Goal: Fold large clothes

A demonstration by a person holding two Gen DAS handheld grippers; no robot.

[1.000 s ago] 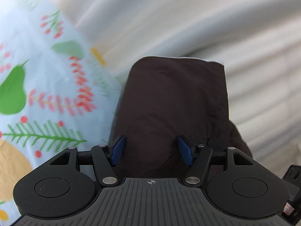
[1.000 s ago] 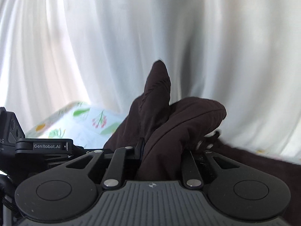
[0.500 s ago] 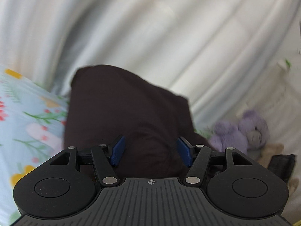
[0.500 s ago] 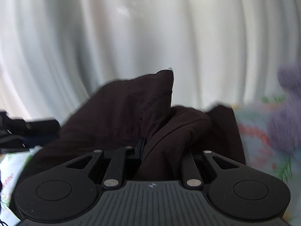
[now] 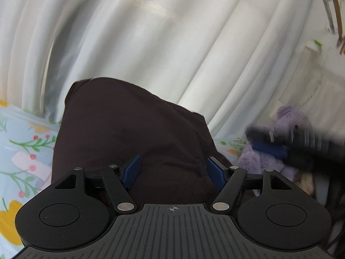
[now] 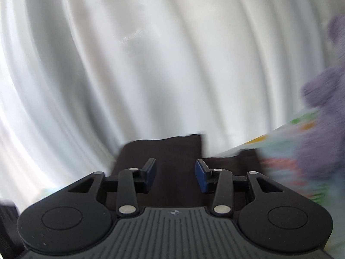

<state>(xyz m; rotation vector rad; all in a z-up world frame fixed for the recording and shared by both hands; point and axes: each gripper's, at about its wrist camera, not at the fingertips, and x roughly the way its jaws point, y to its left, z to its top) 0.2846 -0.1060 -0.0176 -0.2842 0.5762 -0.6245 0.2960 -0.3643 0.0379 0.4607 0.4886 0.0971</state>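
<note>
Jaws of both grippers apart, empty-handed over garment (image 5: pixel 133 133).

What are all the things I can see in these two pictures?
Garment: one, dark brown, between the left hand-held gripper's fingers and ahead of the right one.
Sheet: one, pale blue with flowers, under the garment.
Curtain: one, white, pleated, behind.
Plush toy: one, purple, on the right.
Left hand-held gripper: black, blue pads, open.
Right hand-held gripper: black, blue pads, open, gripping nothing.
</note>
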